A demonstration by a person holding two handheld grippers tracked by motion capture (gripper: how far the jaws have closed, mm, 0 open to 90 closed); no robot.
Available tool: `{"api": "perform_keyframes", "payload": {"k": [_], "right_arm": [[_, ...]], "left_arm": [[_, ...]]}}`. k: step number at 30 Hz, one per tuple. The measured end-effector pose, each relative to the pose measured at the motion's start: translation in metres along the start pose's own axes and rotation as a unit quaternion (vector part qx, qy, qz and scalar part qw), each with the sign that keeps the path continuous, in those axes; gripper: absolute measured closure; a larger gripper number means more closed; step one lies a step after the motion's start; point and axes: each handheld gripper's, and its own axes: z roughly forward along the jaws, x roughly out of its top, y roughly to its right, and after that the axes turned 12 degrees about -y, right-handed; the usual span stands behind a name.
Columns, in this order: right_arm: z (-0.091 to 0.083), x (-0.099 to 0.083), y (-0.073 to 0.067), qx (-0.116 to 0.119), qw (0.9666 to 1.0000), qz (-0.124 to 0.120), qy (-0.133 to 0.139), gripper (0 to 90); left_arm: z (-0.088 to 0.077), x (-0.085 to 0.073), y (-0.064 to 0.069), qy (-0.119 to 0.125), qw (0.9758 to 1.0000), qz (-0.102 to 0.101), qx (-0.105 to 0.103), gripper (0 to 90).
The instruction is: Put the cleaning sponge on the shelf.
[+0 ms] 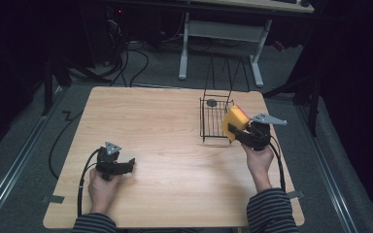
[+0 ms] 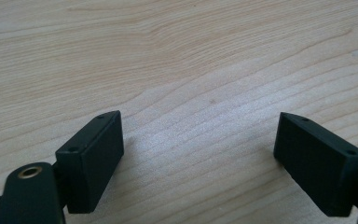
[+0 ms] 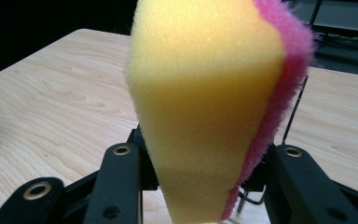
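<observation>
A pale wood counter [image 1: 165,145] carries a black wire basket [image 1: 215,118] toward its far right part, with a small dark round thing [image 1: 211,102] at the basket's far edge; what it is cannot be made out from the high view.

The right claw [image 1: 233,130] is held above the counter at the basket's right near corner, in the person's right hand [image 1: 257,158]. Its 2 jaws are pressed in on a yellow sponge [image 1: 236,119] with a pink scouring layer on 1 face. In the right gripper view the sponge [image 3: 205,116] stands upright between the jaws, pinched narrow at its lower end and bulging wide above, the pink layer turned to that view's right. A thin black wire of the basket shows just behind it.

The left claw [image 1: 128,164] rests low over the near left part of the counter, in the left hand [image 1: 101,187], well apart from the basket. In the left gripper view the left claw [image 2: 200,154] has its 2 jaws spread wide, with bare wood grain between them and nothing in its hold.
</observation>
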Motion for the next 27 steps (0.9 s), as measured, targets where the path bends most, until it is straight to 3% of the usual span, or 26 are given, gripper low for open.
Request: {"api": "perform_keyframes", "payload": {"k": [12, 27], "right_arm": [[0.027, 0.016, -0.002, -0.013, 0.9998, -0.010, -0.011, 60.6], [0.061, 0.027, -0.001, -0.032, 0.9990, -0.004, -0.030, 60.4]], "left_arm": [[0.000, 0.000, 0.000, 0.000, 1.0000, 0.004, -0.002, 17.0], [0.000, 0.000, 0.000, 0.000, 1.0000, 0.004, -0.002, 17.3]]}}
